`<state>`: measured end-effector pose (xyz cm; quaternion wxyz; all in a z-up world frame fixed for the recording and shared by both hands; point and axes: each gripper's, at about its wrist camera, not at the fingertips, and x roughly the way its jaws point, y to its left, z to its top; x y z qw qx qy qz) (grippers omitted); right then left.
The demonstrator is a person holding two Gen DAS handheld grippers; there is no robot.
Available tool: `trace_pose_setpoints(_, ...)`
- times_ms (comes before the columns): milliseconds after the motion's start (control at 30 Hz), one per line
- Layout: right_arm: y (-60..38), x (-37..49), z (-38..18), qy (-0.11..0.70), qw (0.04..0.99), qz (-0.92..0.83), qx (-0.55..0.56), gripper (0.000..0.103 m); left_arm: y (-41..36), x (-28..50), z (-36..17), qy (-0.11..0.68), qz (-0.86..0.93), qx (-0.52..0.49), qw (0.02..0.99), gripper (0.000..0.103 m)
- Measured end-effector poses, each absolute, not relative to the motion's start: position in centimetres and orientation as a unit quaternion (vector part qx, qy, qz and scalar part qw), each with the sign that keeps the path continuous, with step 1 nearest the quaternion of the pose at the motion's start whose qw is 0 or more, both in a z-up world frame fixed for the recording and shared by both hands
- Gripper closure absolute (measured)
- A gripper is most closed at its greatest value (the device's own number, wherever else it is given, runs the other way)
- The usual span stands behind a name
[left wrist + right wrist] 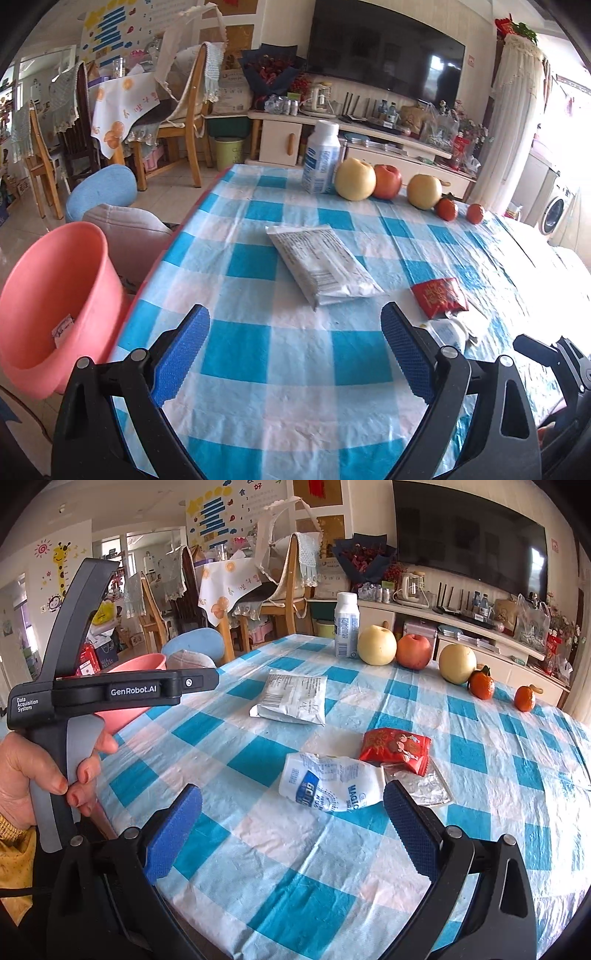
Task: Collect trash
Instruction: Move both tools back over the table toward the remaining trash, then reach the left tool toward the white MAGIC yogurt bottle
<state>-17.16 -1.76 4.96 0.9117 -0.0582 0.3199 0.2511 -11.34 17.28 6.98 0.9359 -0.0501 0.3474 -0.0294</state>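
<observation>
Two grippers, left gripper [295, 332] and right gripper [293, 814], hover with jaws spread wide, empty, over the checked tablecloth [280, 882]. On it: crushed white bottle [332, 781] touching red wrapper [397, 747]; silver packet [291, 697] beyond. Pink bucket [55, 266] beside the cloth's left edge.

Blue-and-white checked tablecloth [295, 867], pink bin [55, 266], red wrapper [395, 746].

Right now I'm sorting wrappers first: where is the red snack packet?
In the right wrist view the red snack packet lies on the checked tablecloth, right of centre, beside the crumpled white wrapper and overlapping a silver foil piece.
</observation>
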Motion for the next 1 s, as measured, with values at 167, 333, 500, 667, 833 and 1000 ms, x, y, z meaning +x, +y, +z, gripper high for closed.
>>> trace_pose_setpoints(167, -4.6, -17.2, 5.3, 0.326, 0.914, 0.239, -0.046, 0.004, 13.7, -12.2, 6.5, 0.362, -0.084, -0.027, 0.928, 0.010)
trace_pose_setpoints(333, -8.2, -16.8, 5.5, 0.340, 0.914, 0.222, -0.014, 0.004, 10.1, -12.6, 5.8, 0.370, -0.130, 0.034, 0.919, 0.010)
trace_pose_setpoints(500, -11.3, -16.2, 5.3, 0.354, 0.913, 0.202, 0.005, 0.004, 7.8, -12.0, 4.6, 0.386, -0.162, 0.074, 0.905, 0.010)
trace_pose_setpoints(667, -14.3, -14.9, 5.1, 0.364, 0.911, 0.192, 0.043, 0.004, 5.4, -11.2, 3.5, 0.394, -0.188, 0.114, 0.892, 0.010)
trace_pose_setpoints(833, -16.2, -13.1, 4.6, 0.381, 0.899, 0.196, 0.090, 0.004, 4.2, -10.0, 2.6, 0.400, -0.199, 0.135, 0.884, 0.010)
trace_pose_setpoints(1000, -15.8, -11.8, 4.5, 0.387, 0.895, 0.205, 0.089, 0.004, 4.0, -8.5, 1.9, 0.410, -0.198, 0.135, 0.880, 0.010)
